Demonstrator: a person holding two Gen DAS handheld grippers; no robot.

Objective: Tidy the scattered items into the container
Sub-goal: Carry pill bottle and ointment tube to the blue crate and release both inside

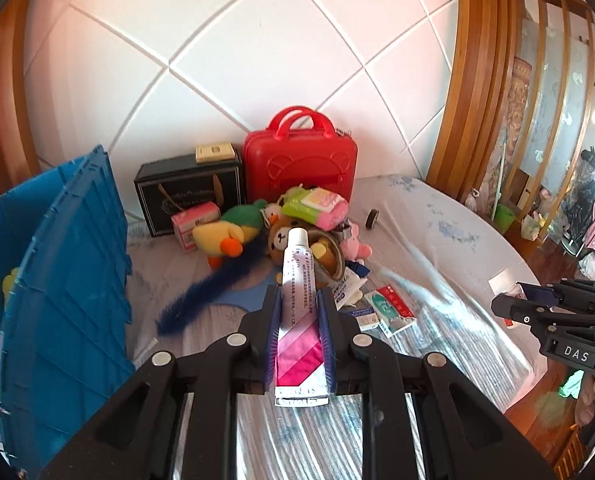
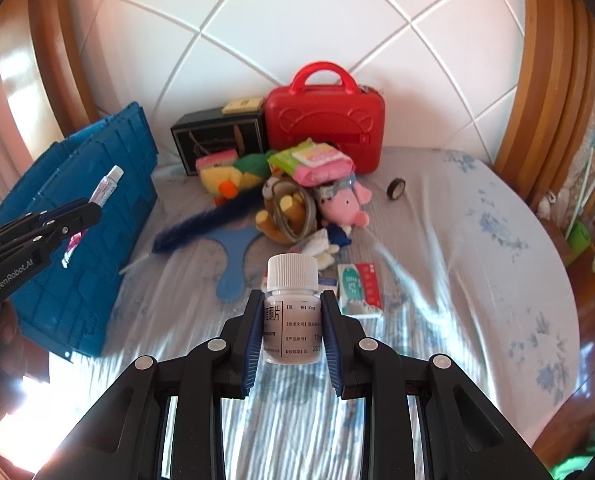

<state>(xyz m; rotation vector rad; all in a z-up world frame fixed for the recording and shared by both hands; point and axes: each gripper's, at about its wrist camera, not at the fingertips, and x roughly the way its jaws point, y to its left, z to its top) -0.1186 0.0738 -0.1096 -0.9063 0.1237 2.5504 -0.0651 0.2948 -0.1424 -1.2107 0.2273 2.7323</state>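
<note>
The blue crate (image 2: 81,216) stands at the far left of the bed (image 2: 477,280), its lid flap raised, and that is where we judge both loads are headed. We hold the left hand-held gripper (image 1: 299,332) clamped on a pink-striped tube (image 1: 297,304), whose long axis runs straight along the fingers, white cap pointing away from us. In the right wrist view that tube already hangs in front of the crate's wall, so the crate lies just to the left of this hand, and this hand is plainly the nearer of the two.

Moving right, the heap of plush toys (image 2: 285,208) sits mid-bed in front of the red case (image 2: 325,128), with a green-and-red box (image 2: 359,288) nearer us (all still to be gathered).

Our right hand-held gripper (image 2: 291,330) is closed on a white pill bottle (image 2: 292,312), upright, cap up. From it the crate lies well apart to the left, so we expect a leftward sweep across the bed.
</note>
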